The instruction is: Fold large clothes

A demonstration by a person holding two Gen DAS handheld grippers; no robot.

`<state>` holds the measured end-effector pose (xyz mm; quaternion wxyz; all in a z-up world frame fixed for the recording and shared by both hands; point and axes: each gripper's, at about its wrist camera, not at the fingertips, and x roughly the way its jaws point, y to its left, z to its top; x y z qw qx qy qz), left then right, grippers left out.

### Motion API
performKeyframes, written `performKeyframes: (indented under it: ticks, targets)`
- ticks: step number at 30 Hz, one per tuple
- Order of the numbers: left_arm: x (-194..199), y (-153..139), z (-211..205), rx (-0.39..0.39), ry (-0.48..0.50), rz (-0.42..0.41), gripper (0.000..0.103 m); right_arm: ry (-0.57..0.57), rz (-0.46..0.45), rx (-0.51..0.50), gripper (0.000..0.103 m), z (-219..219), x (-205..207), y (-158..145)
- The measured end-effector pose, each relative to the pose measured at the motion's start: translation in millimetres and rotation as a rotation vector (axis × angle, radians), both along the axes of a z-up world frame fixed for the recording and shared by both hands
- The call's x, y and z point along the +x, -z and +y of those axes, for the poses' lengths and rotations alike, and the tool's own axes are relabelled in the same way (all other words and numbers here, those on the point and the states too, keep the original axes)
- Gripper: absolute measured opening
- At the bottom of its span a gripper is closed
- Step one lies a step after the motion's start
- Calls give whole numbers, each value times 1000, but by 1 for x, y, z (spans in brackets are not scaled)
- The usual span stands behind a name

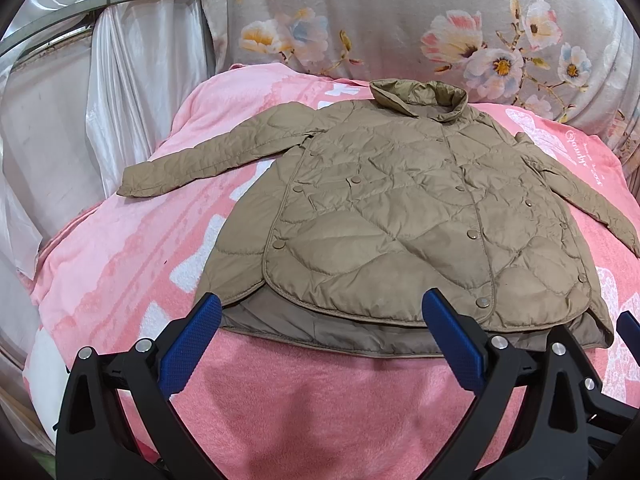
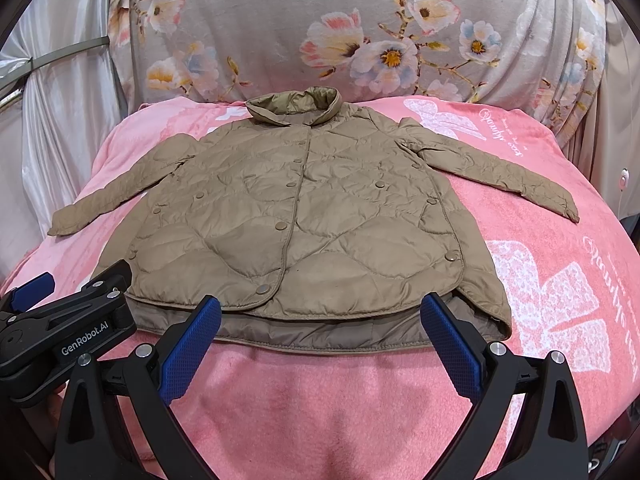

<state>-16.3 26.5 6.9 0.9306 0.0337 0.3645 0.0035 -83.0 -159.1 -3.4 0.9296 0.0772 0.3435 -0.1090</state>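
Lying flat on a pink blanket (image 2: 320, 400), a tan quilted jacket (image 2: 304, 232) takes up the middle of the bed, with bare blanket showing on its left, on its right and in a wide strip in front of its hem. White curtain (image 1: 100, 120) hangs at the left edge of the bed, and a grey flowered cloth (image 2: 340, 32) rises behind the collar.

The jacket is spread front side up and snapped shut, its collar (image 2: 294, 108) standing at the far end. Its left sleeve (image 2: 116, 204) runs out and down toward the curtain side; its right sleeve (image 2: 500, 172) stretches toward the other edge. Round snaps dot the front, and the darker lining of the back panel shows below the front hem.

The left gripper (image 1: 322, 344) hangs just short of the hem, its blue pads (image 1: 192, 348) spread wide and holding nothing; in the right wrist view it shows near the jacket's lower left corner. The right gripper (image 2: 320, 340) is likewise spread wide and empty, its tips overlapping the hem edge in the picture, though contact cannot be told.
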Motion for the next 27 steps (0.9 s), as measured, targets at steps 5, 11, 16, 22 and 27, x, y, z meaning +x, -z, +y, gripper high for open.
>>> performKeyframes:
  ticks: [5, 11, 16, 22, 27]
  targets:
    - [0, 0, 1, 0, 0, 0, 98, 3, 0, 1, 98, 1, 0, 0]
    - [0, 0, 1, -2, 1, 1, 98, 3, 0, 1, 98, 0, 1, -1]
    - [-1, 5, 4, -3, 2, 2, 98, 16, 6, 15, 98, -4, 2, 5]
    - [3, 14, 7, 2, -5, 24, 98, 38, 14, 48, 98, -21, 7, 12]
    - [20, 13, 3, 7, -11, 49, 98, 70, 17, 64, 98, -43, 16, 11]
